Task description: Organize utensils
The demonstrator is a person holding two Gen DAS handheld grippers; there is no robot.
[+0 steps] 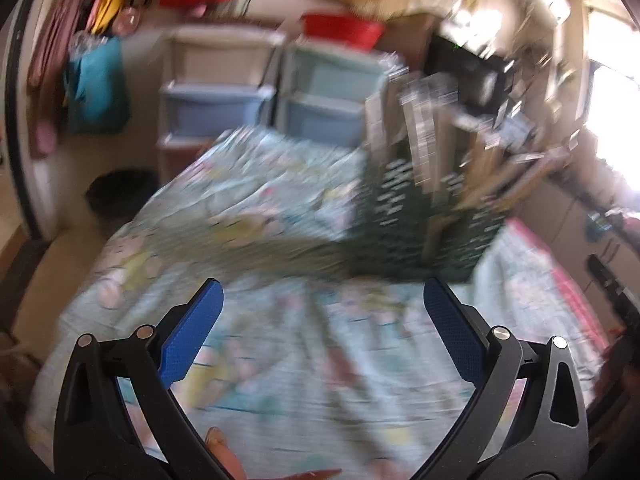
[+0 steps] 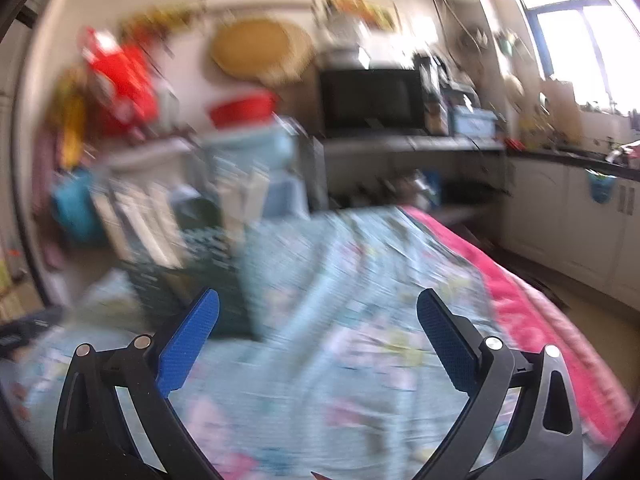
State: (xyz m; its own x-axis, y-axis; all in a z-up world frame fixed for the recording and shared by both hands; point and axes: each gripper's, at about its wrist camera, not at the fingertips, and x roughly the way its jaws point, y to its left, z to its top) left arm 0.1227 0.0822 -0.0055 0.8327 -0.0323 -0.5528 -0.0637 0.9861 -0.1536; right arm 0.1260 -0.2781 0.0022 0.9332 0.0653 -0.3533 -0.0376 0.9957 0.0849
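Both views are blurred by motion. A dark green perforated utensil holder [image 1: 424,216] stands on the table with several upright utensils [image 1: 420,120] in it, wooden and metal handles showing. My left gripper [image 1: 323,292] hovers open over the cloth, short of the holder and a little to its left, with nothing between its blue pads. In the right wrist view the same holder [image 2: 188,264] sits at the left with pale handles [image 2: 152,220] sticking up. My right gripper [image 2: 318,300] is open and empty, to the right of the holder.
A light blue patterned tablecloth [image 1: 280,360] covers the table, with a pink edge [image 2: 532,320] on the right. Plastic drawer units [image 1: 224,108] and a red basin [image 1: 340,28] stand behind. A microwave [image 2: 372,96] and kitchen counter [image 2: 560,152] lie at the right. A fingertip [image 1: 218,440] shows below.
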